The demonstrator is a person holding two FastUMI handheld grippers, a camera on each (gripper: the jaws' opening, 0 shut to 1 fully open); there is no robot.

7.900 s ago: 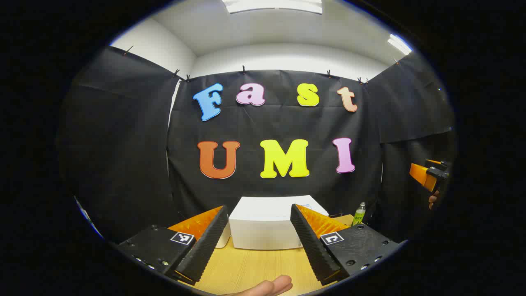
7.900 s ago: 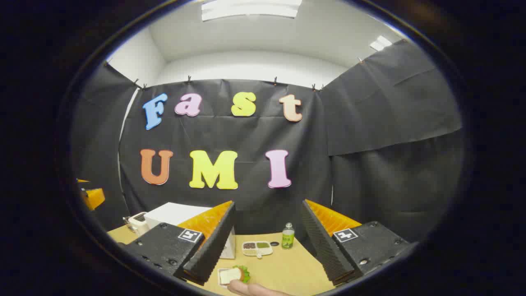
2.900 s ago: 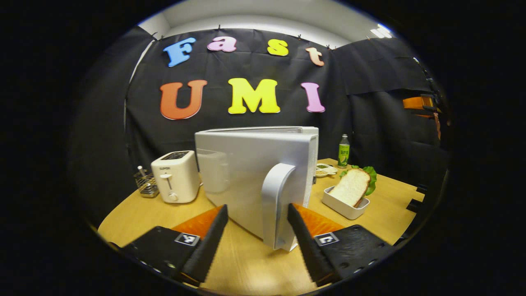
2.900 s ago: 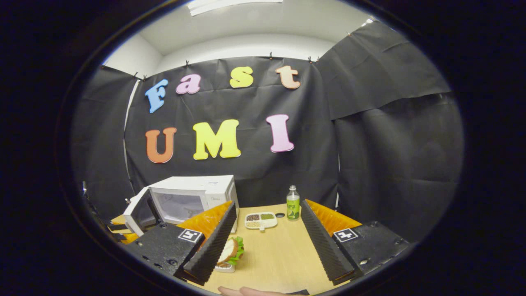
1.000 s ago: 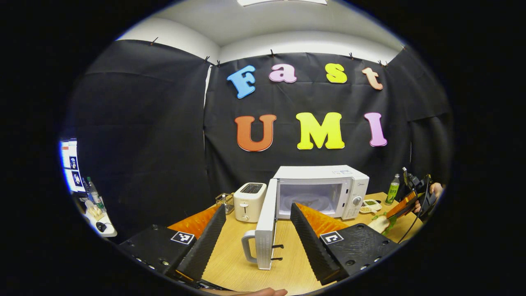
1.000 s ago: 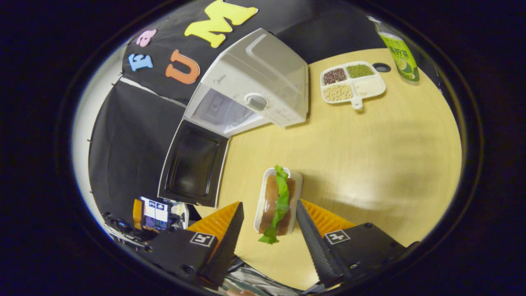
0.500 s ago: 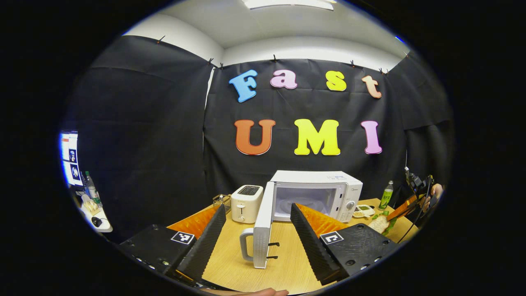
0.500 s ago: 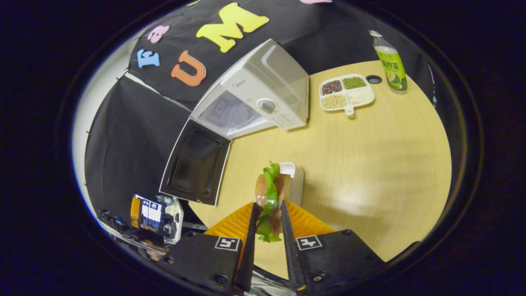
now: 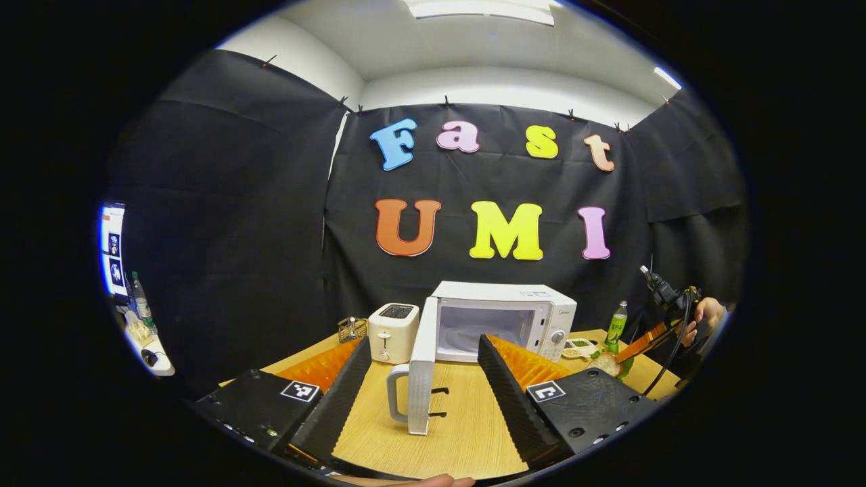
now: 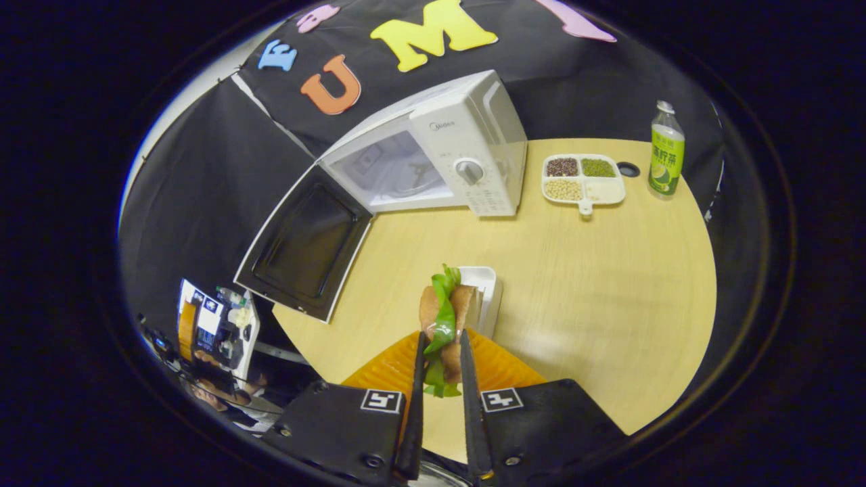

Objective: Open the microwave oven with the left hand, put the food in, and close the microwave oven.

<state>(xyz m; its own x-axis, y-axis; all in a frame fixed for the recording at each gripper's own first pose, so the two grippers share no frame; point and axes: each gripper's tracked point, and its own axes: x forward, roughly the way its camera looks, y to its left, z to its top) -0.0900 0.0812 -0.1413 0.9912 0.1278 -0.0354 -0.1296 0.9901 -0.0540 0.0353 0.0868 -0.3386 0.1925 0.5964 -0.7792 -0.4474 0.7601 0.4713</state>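
Note:
The white microwave stands on the wooden table with its door swung wide open to the left, showing a bare cavity. My right gripper is shut on the sandwich, bread with green lettuce, held on edge just over the near end of its white tray. In the left gripper view the open door is edge-on, and its handle lies between the fingers of my open left gripper, a little beyond them and untouched. The right gripper with the sandwich is at far right.
A white toaster and a small wire basket stand left of the microwave. Right of it are a sectioned dish of beans and a green bottle. The open door juts over the table's left part. A side desk lies beyond the table edge.
The microwave door was pulled open, then my left gripper let go and drew back. My right gripper closed on the sandwich and has raised it slightly off its tray.

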